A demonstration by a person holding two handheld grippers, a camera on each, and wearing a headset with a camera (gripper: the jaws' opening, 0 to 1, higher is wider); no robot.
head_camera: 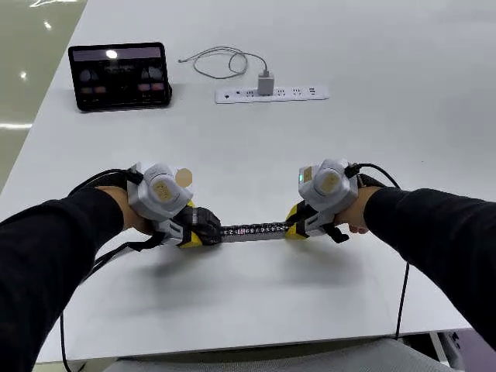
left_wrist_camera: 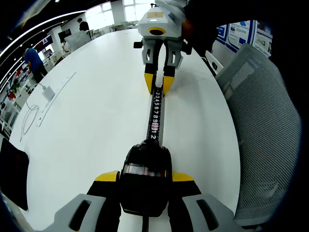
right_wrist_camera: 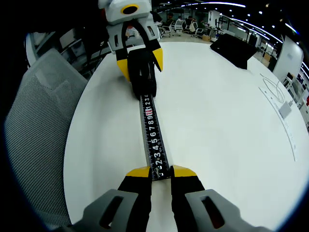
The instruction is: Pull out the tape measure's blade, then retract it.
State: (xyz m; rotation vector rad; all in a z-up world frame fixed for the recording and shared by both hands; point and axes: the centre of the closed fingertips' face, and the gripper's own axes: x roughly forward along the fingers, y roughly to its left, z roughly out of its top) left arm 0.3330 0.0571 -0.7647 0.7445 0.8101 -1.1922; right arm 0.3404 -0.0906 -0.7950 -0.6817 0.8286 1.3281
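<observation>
One tape measure [head_camera: 206, 226] spans the desk [head_camera: 310, 139] between two grippers: left gripper [left_wrist_camera: 145, 177] fingers clamp its case [left_wrist_camera: 146, 186], right gripper [right_wrist_camera: 161, 171] fingers pinch its blade [right_wrist_camera: 151, 125].

Across the near part of the white table [head_camera: 372, 155], in the head view, the tape blade [head_camera: 254, 229] lies from 9 to 3 o'clock. One end is pinched in the right gripper [head_camera: 293, 223]. The other runs into the black case [head_camera: 208, 225], clamped in the left gripper [head_camera: 195, 226]. The blade bars a low pass between the two grippers.

Beyond it, toward 12 o'clock, bare tabletop lies open. Farther out at 12 o'clock lies a power strip [head_camera: 271, 94] with a plugged charger [head_camera: 266, 82] and a looped cable [head_camera: 221, 62]. A propped tablet [head_camera: 120, 75] stands at 11 o'clock. From 1 to 3 o'clock the surface is open. At 6 o'clock a mesh chair [head_camera: 325, 358] sits at the table edge.
</observation>
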